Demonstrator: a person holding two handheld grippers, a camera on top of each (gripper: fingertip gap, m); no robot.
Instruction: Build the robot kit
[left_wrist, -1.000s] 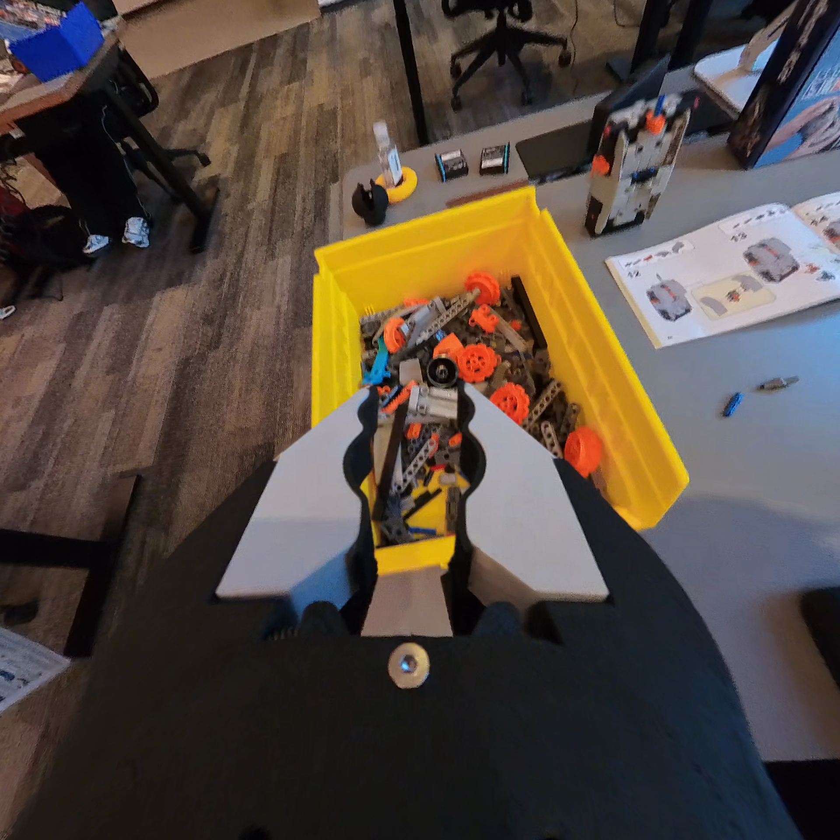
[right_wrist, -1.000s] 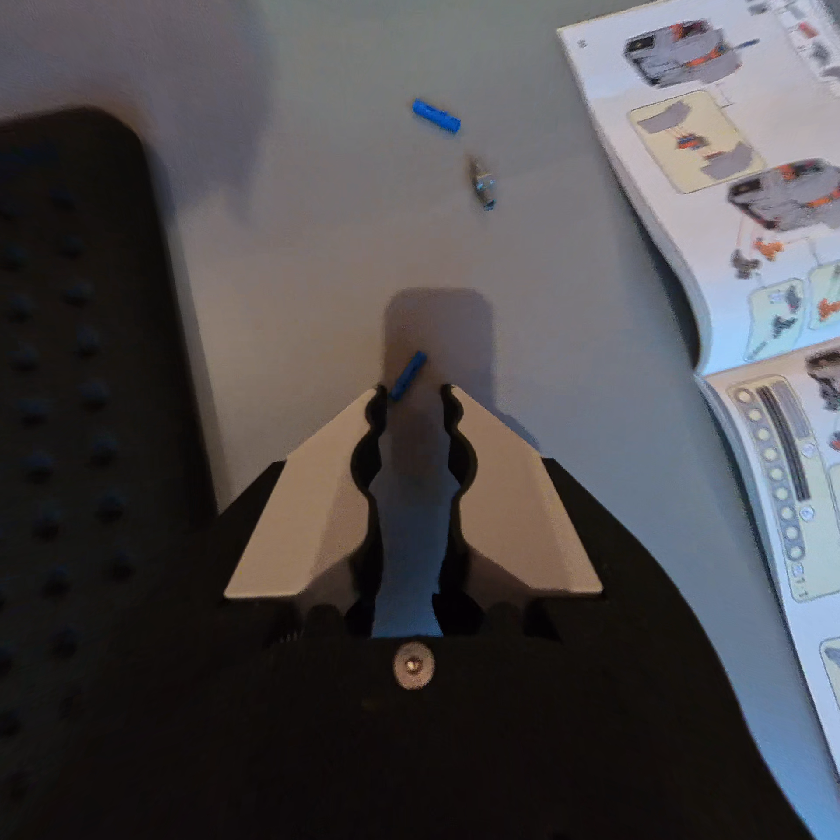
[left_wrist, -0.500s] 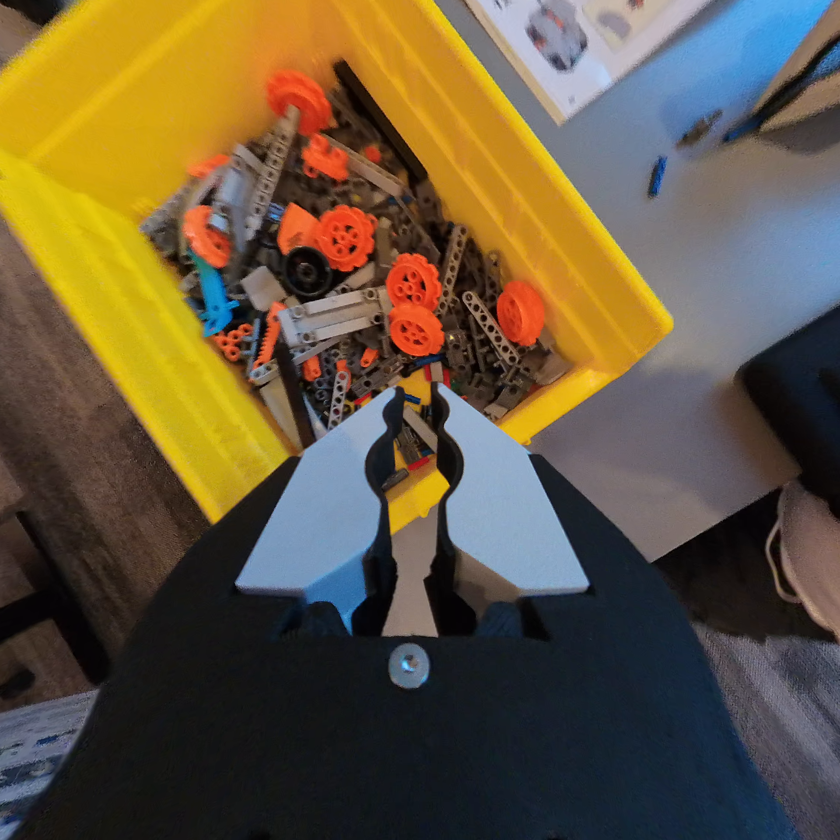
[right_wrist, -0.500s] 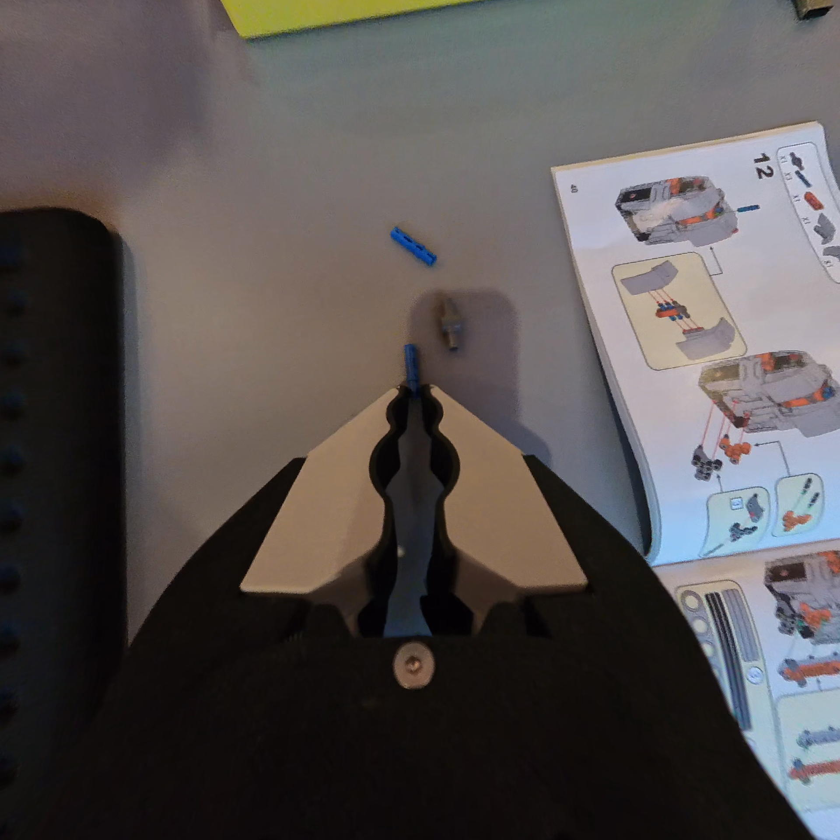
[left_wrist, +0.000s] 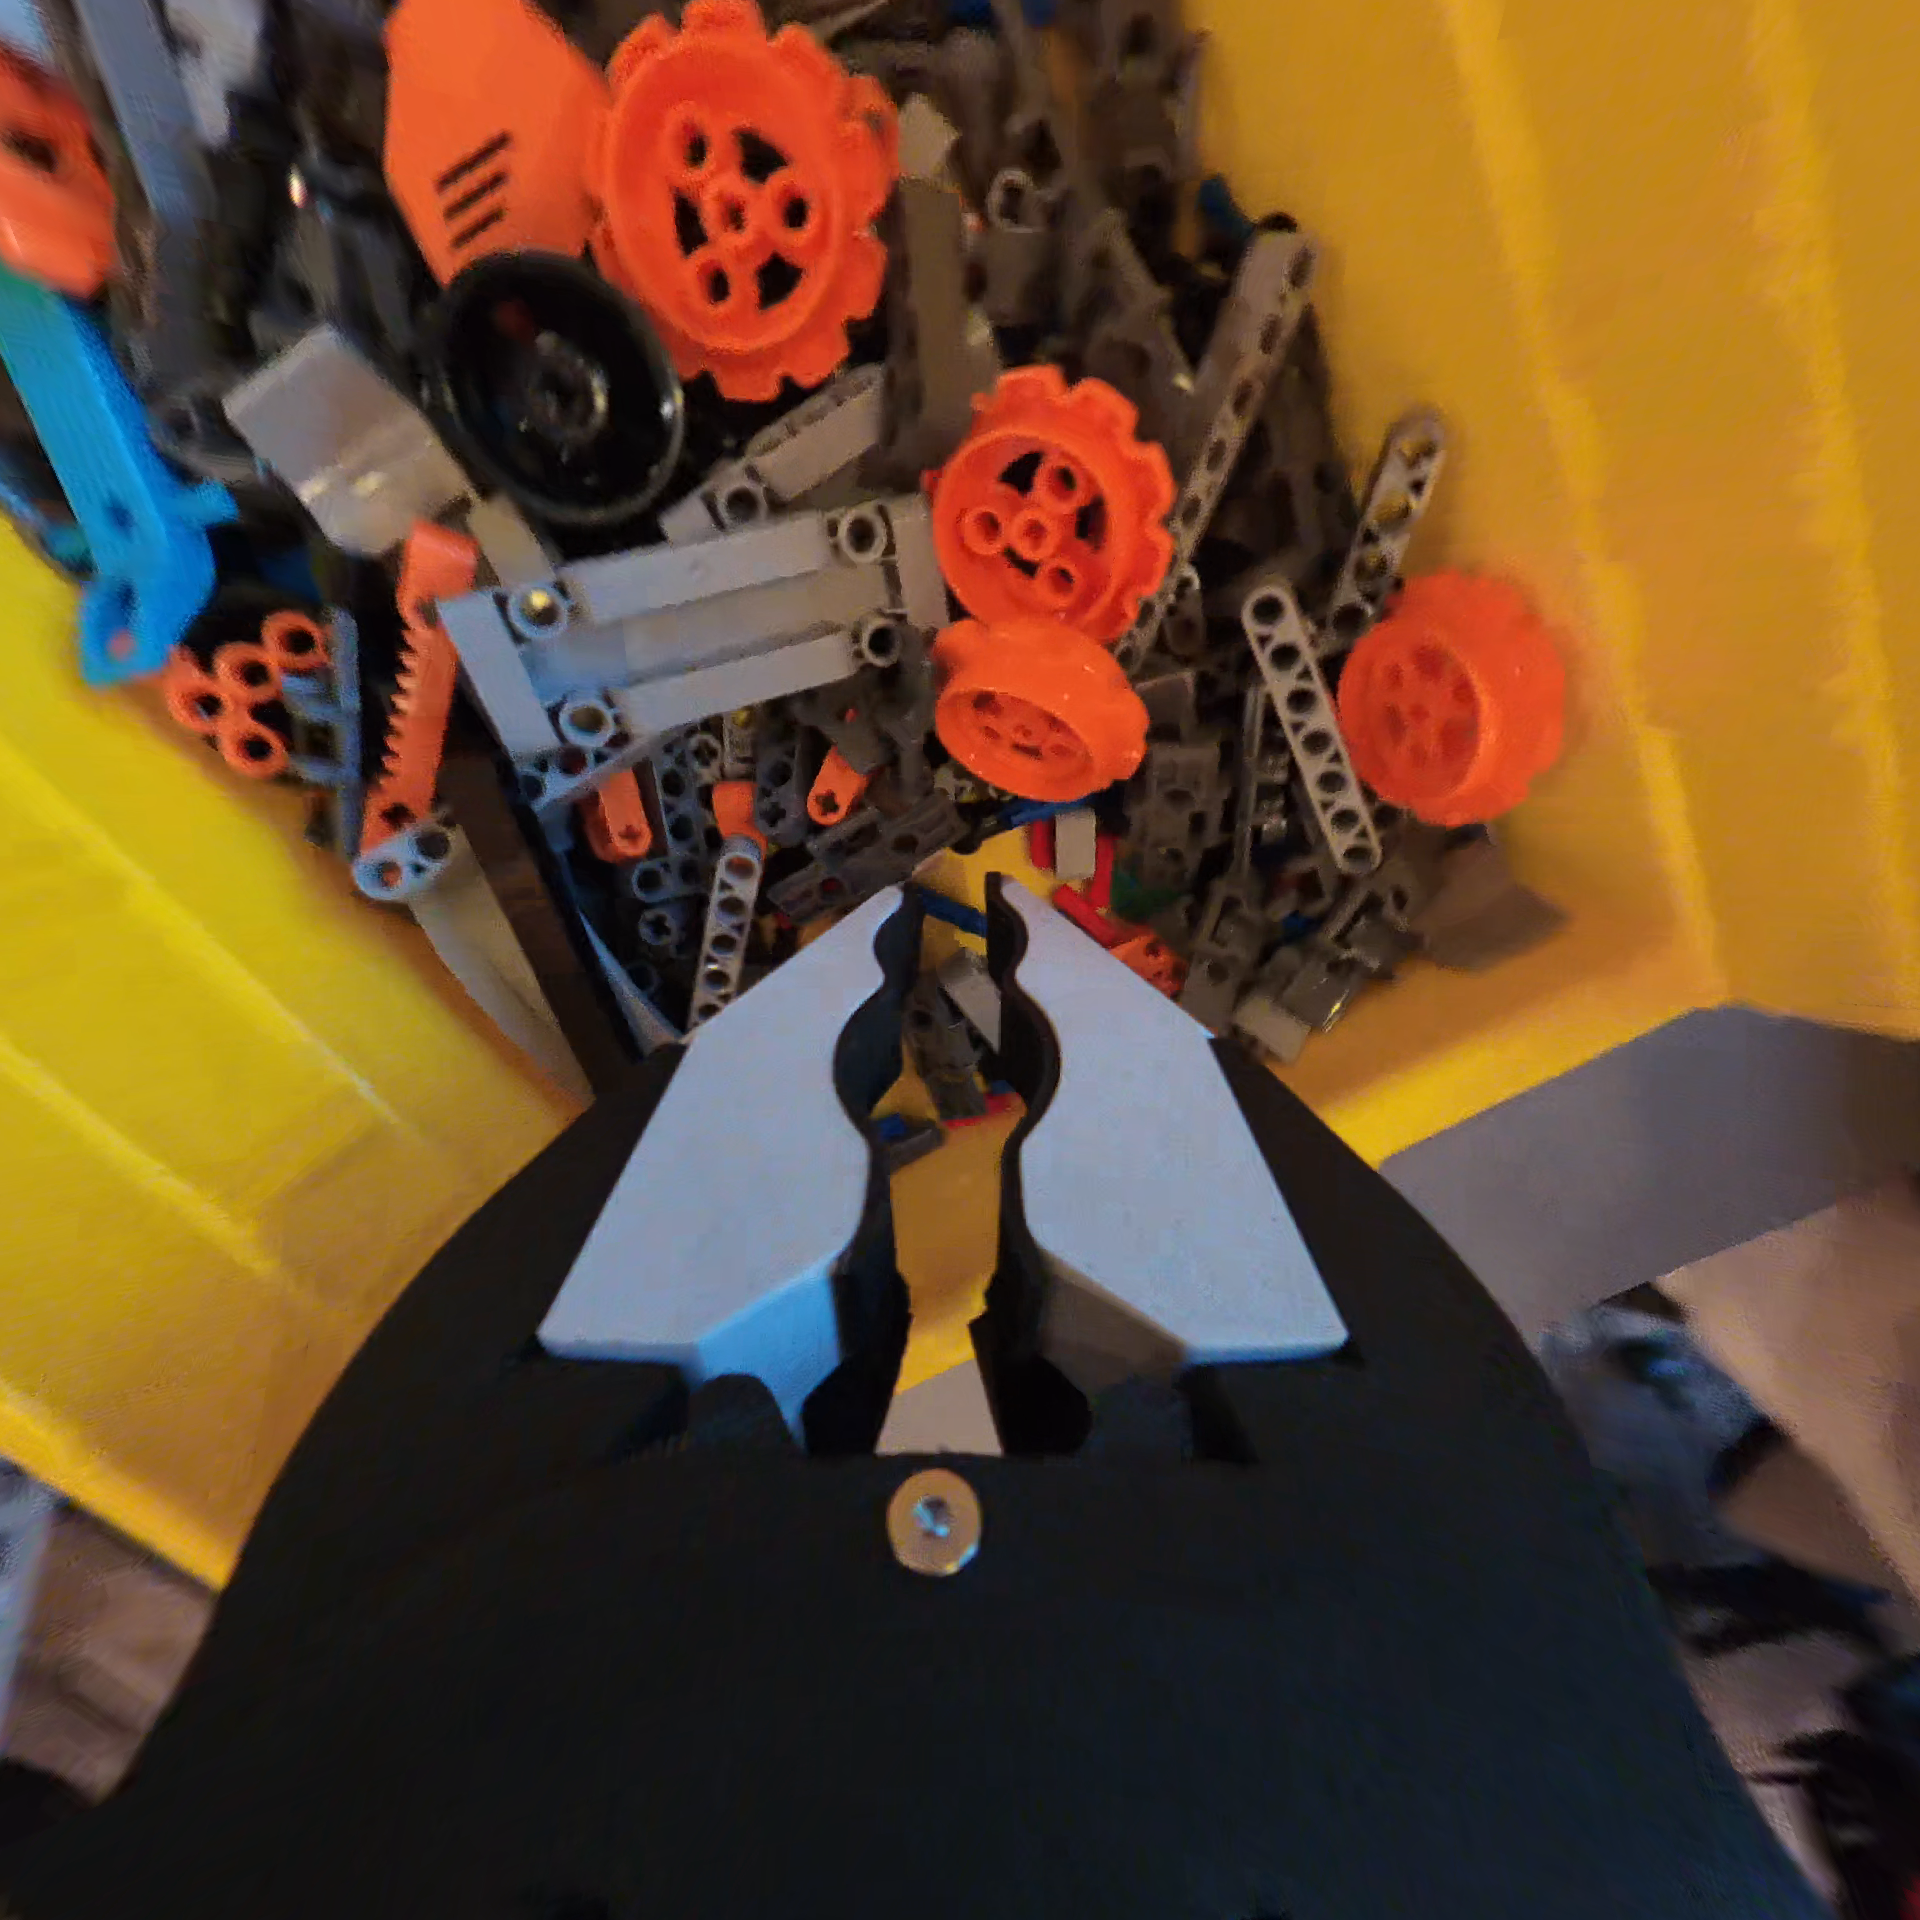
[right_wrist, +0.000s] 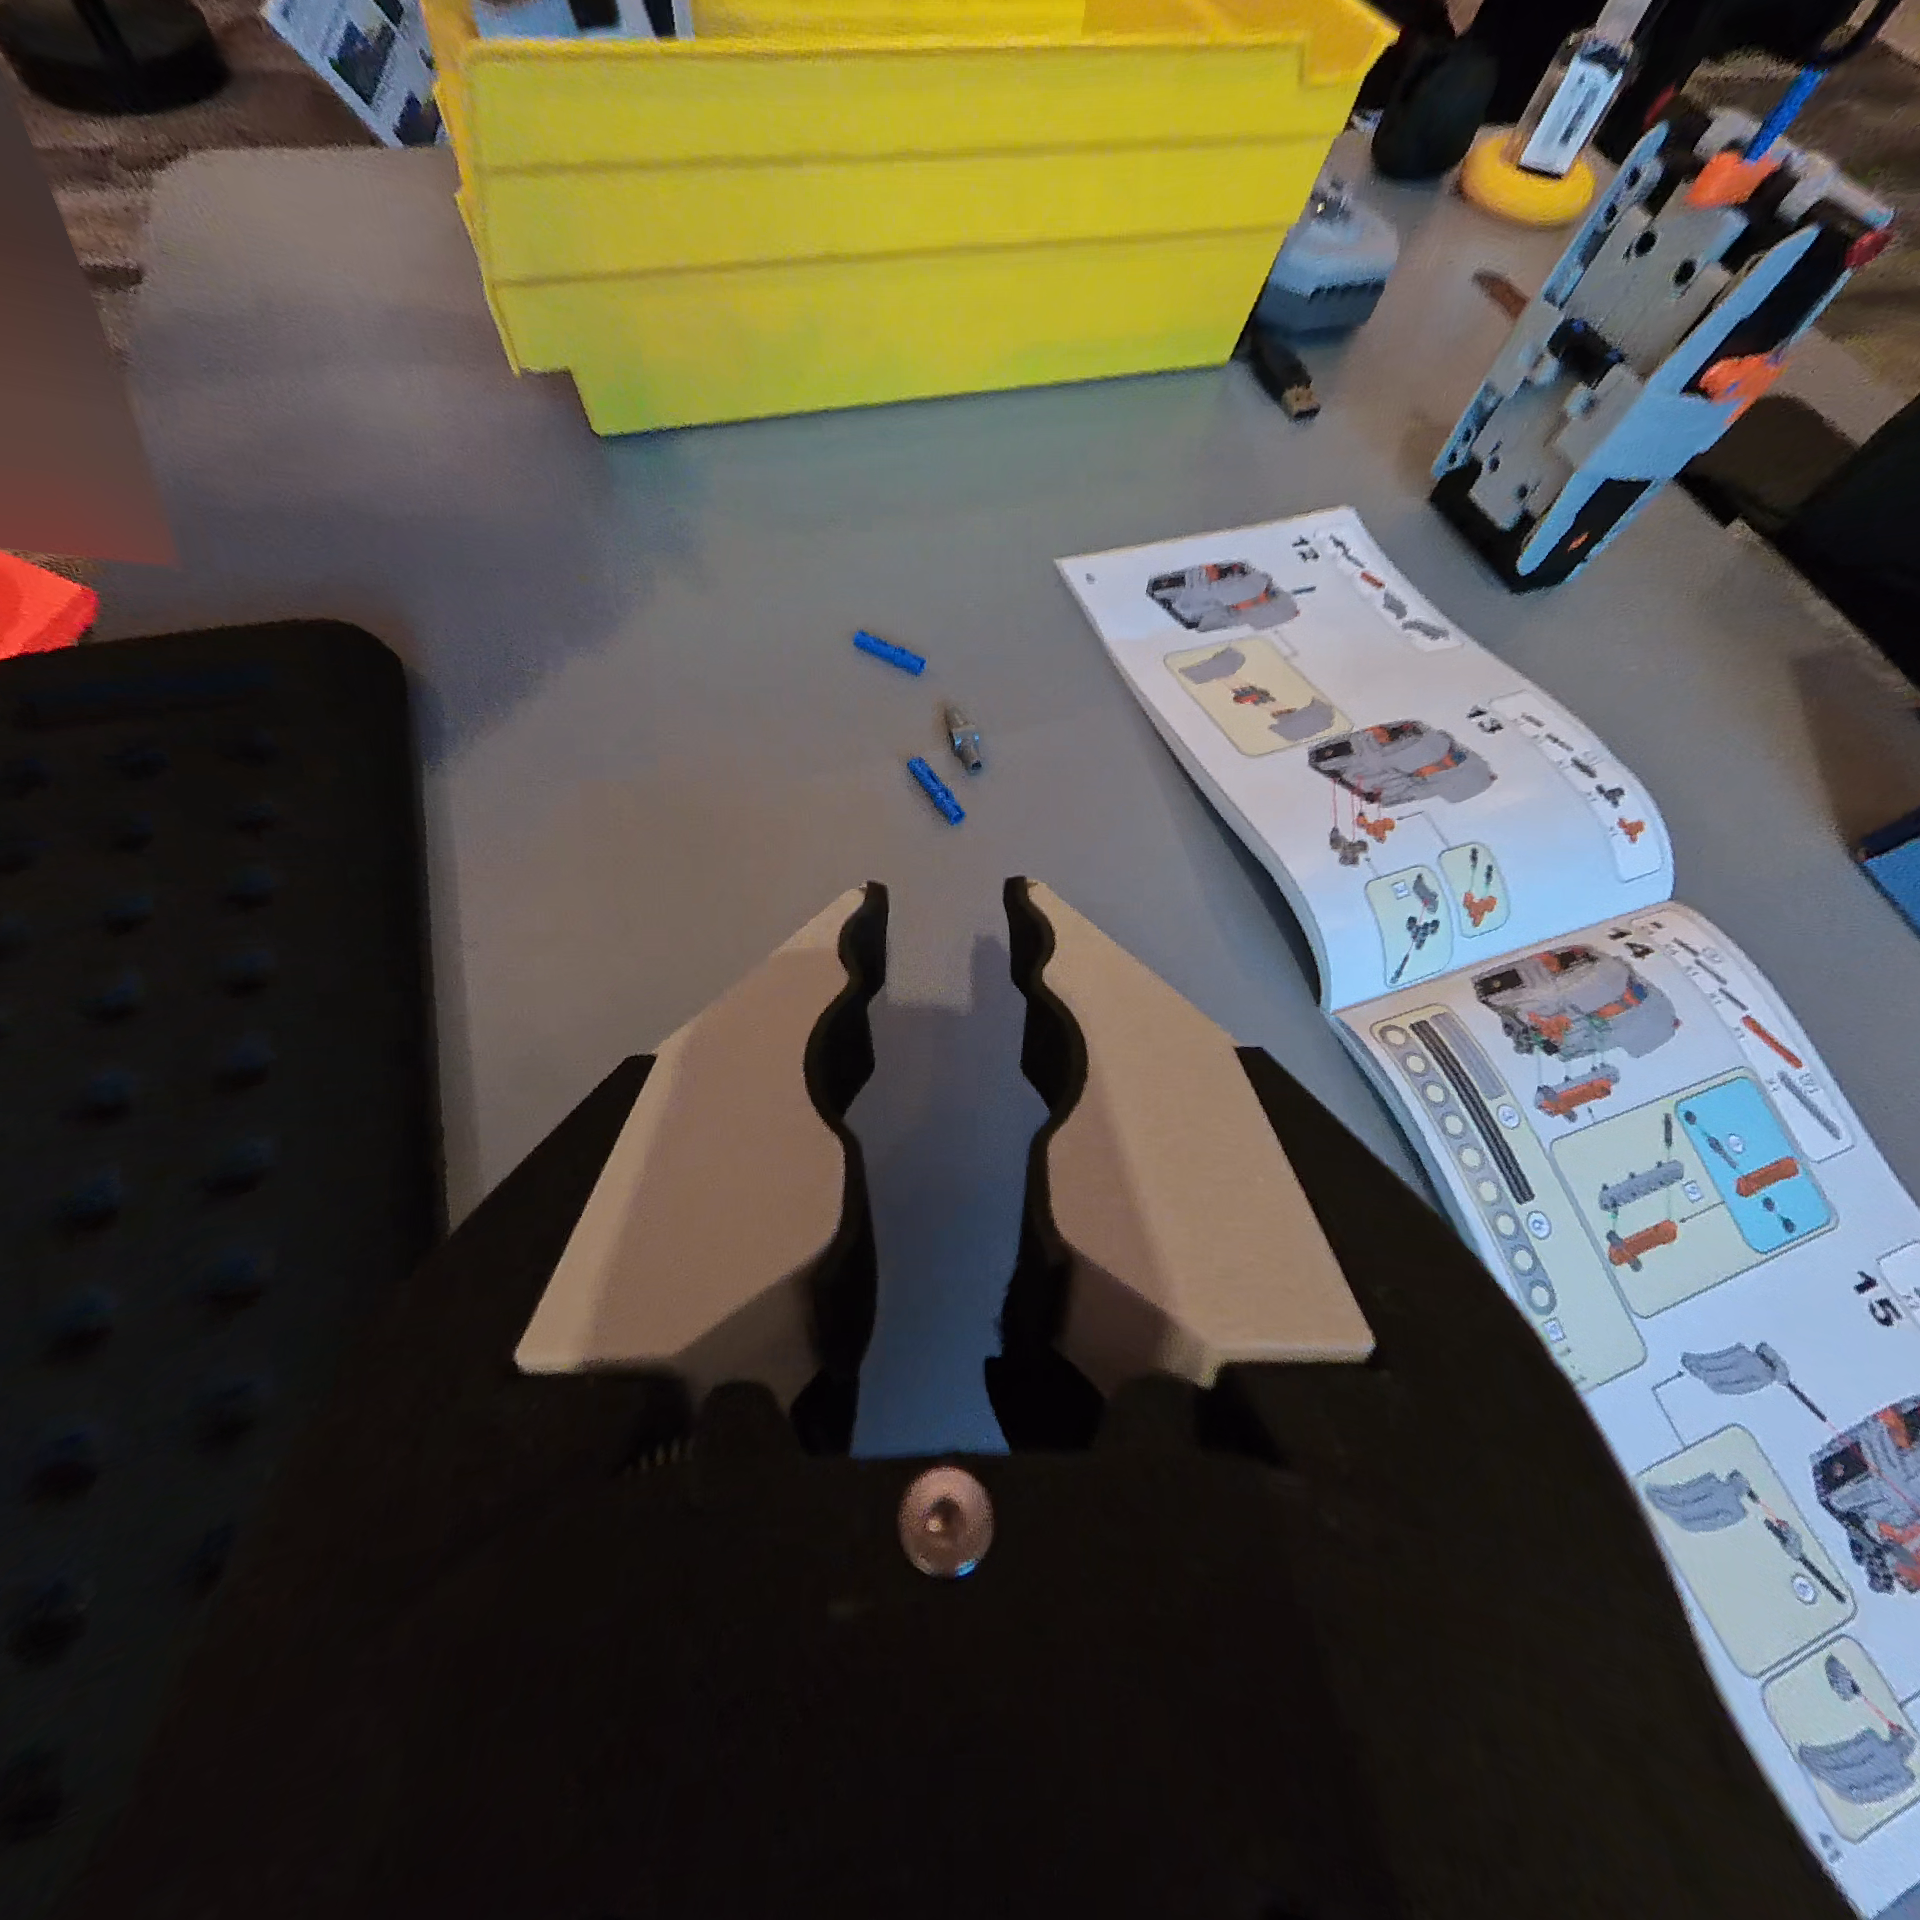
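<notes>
With a narrow gap between its fingers, the left gripper (left_wrist: 951, 899) is now dipping empty into the yellow bin (left_wrist: 1662, 312), while the right gripper (right_wrist: 945, 894), spread open, is leaving its blue pin (right_wrist: 935, 790) at frame centre.

Each tool, the left tool (left_wrist: 951, 902) and the right tool (right_wrist: 944, 902) alike, has a broad matte black body with one silver screw set at its centre, from which two pale grey wedge-shaped fingers (left_wrist: 748, 1122) taper forward, lined along their inner edges with wavy black pads (right_wrist: 847, 1049)
</notes>
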